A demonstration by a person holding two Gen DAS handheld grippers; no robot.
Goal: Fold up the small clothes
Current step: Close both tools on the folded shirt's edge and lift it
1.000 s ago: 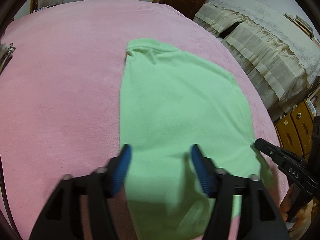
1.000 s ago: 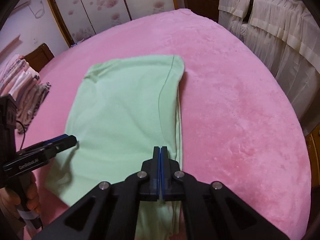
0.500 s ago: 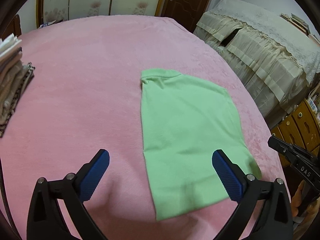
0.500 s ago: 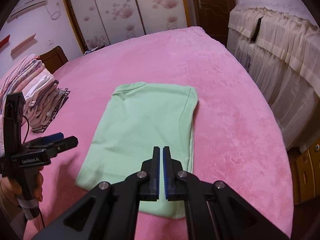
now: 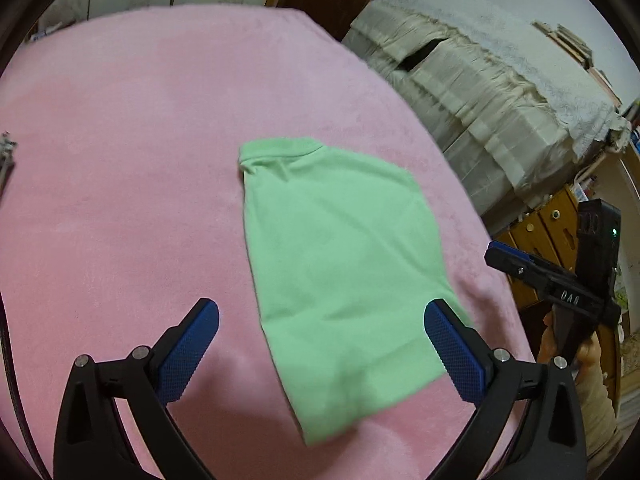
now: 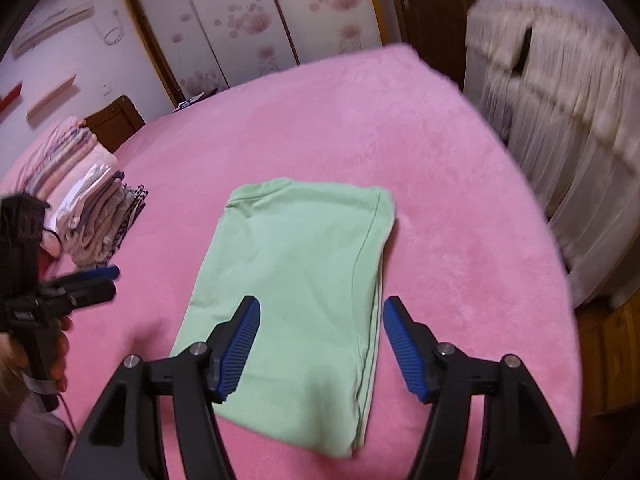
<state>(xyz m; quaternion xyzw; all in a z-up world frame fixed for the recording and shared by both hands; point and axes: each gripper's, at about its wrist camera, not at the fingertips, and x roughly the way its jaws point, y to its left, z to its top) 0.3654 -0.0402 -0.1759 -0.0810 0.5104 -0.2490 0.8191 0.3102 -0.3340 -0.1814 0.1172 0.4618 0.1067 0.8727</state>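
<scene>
A light green shirt [image 5: 340, 264] lies folded lengthwise on the pink bed [image 5: 120, 160], collar at the far end. It also shows in the right wrist view [image 6: 296, 280], with the layered edges along its right side. My left gripper [image 5: 320, 344] is open and empty, held above the shirt's near end. My right gripper [image 6: 320, 344] is open and empty too, above the shirt's near right part. Each gripper shows from the side in the other's view: the right one [image 5: 520, 264] and the left one [image 6: 92, 284].
A stack of folded clothes [image 6: 84, 216] sits on the bed to the left of the shirt. A cream-covered piece of furniture [image 5: 480, 80] stands beyond the bed's right edge, with a wooden cabinet [image 5: 540, 232] beside it. Wardrobe doors [image 6: 260, 20] are behind.
My right gripper was shut on the shirt's near edge and has opened and let go. My left gripper opened wide. Both have pulled back and up from the shirt.
</scene>
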